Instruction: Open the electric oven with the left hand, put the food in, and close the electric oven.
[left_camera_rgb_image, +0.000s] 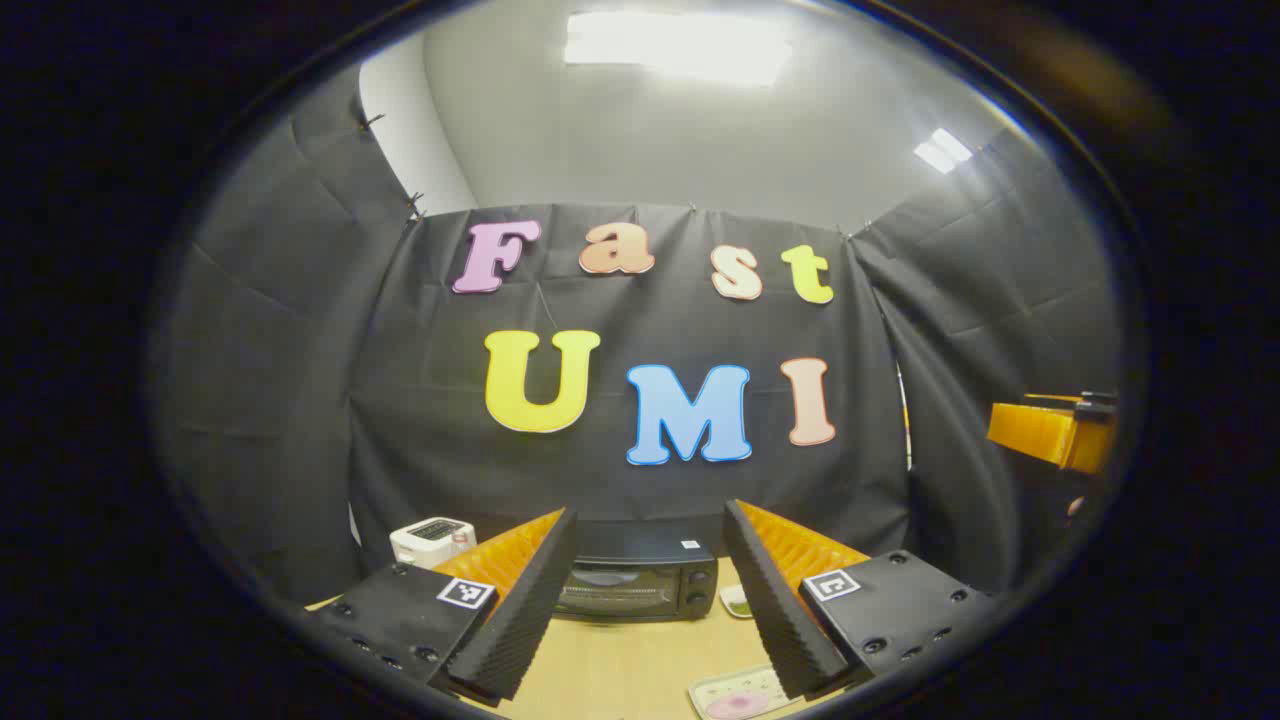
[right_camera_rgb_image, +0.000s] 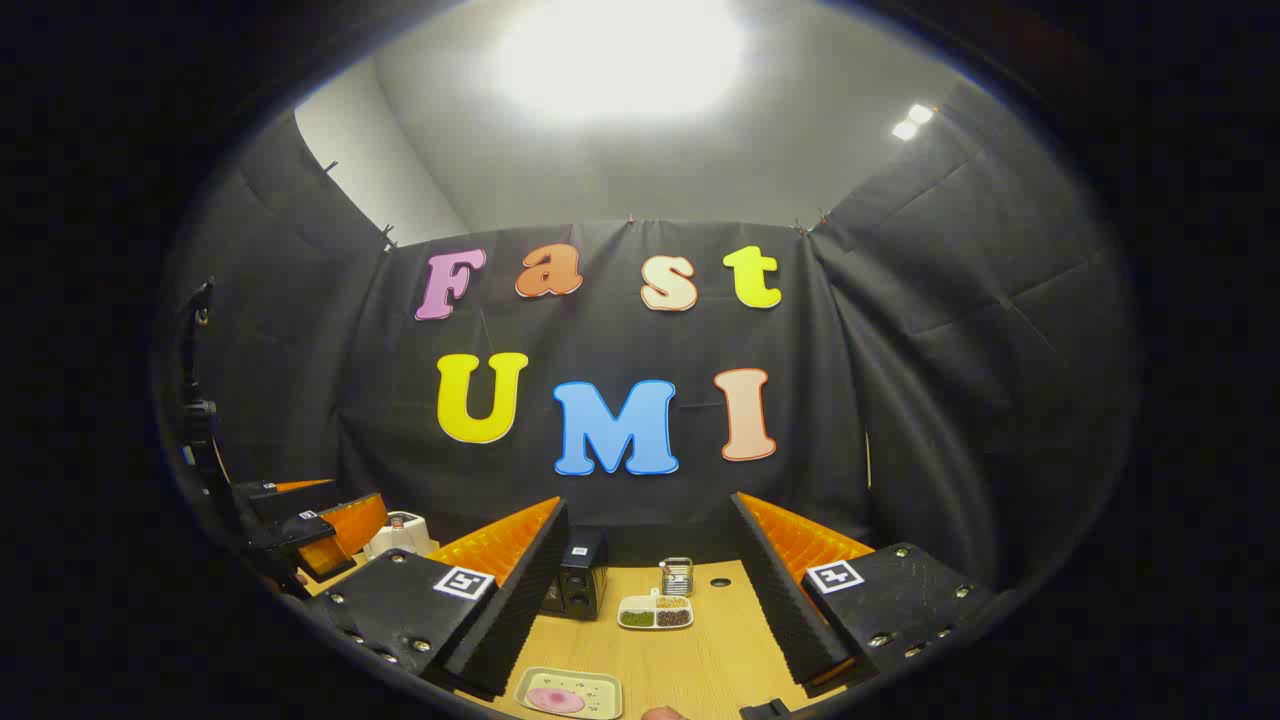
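Left gripper view: left hand-held gripper (left_camera_rgb_image: 648, 600) spread, empty; fingers partly hide closed oven (left_camera_rgb_image: 636, 577); right hand-held gripper (right_camera_rgb_image: 650, 600) likewise spread.

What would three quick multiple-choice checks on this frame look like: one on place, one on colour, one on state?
1. In the left gripper view, the oven sits:
A. between that gripper's fingers
B. right of both fingers
C. under the toaster

2. The toaster is:
A. red
B. white
C. blue

3. The oven door is:
A. wide open
B. removed
C. closed

Answers:
1 A, the oven shows in the gap of the open left gripper.
2 B, its body is white against the dark wall.
3 C, the glass front stands upright and flush with the control panel.
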